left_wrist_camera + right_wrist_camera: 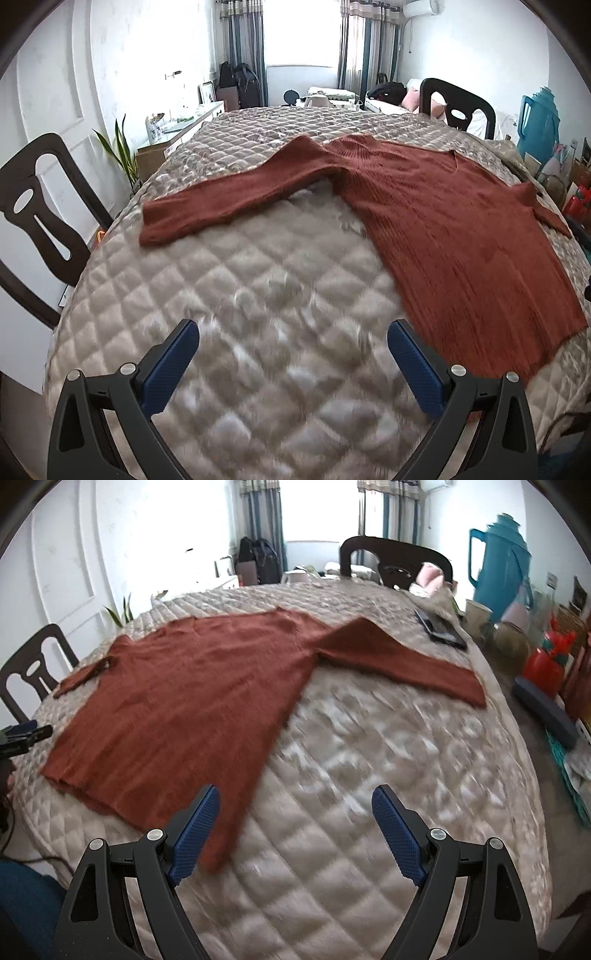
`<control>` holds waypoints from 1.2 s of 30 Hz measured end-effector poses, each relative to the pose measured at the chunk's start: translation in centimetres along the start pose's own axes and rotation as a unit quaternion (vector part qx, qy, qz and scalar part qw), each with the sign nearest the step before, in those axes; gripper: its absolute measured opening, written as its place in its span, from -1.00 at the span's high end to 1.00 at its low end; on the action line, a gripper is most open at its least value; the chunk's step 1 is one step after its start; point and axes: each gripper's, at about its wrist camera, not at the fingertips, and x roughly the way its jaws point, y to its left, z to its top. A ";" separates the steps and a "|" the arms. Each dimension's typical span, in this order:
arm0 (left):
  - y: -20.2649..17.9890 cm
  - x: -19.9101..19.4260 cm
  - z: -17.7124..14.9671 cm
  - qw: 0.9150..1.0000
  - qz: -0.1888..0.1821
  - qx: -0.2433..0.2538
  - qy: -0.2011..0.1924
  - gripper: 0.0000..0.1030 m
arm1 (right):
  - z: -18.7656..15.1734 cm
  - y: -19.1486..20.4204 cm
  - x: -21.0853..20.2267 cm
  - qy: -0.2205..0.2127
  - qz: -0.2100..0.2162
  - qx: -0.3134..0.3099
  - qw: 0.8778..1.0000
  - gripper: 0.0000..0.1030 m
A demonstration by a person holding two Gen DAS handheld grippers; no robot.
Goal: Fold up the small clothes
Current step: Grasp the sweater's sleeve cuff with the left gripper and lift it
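Rust-red sweater (454,229) is lying flat on the quilted table cover (258,295), both sleeves spread out to the sides. Left gripper (293,334) hovers over bare quilt just beside the hem, fingers wide apart, holding nothing. Right gripper (295,805) is also spread wide and empty, its left finger (195,830) over the sweater's bottom corner. Dark chairs (40,218) around the table, blue thermos (498,561) off to the right.

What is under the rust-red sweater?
The sweater lies flat on a quilted beige cover, both sleeves spread out. Whatever is beneath the cover is hidden, and so is anything under the sweater's body.
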 end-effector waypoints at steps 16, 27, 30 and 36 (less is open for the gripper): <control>10.1 4.0 2.3 0.972 -0.017 -0.231 -0.026 -0.67 | 6.0 5.6 4.5 -0.033 0.071 -0.024 0.997 -0.64; 12.2 6.7 4.2 0.956 0.042 -0.286 -0.043 -0.19 | 8.6 6.2 5.3 -0.065 0.073 -0.050 0.994 -0.64; 13.1 6.9 4.5 0.952 0.058 -0.298 -0.037 0.62 | 9.0 6.1 5.5 -0.069 0.078 -0.047 0.993 -0.64; 12.0 6.1 6.7 0.958 0.031 -0.281 -0.055 0.76 | 9.0 5.5 6.1 -0.067 0.089 -0.033 0.993 -0.64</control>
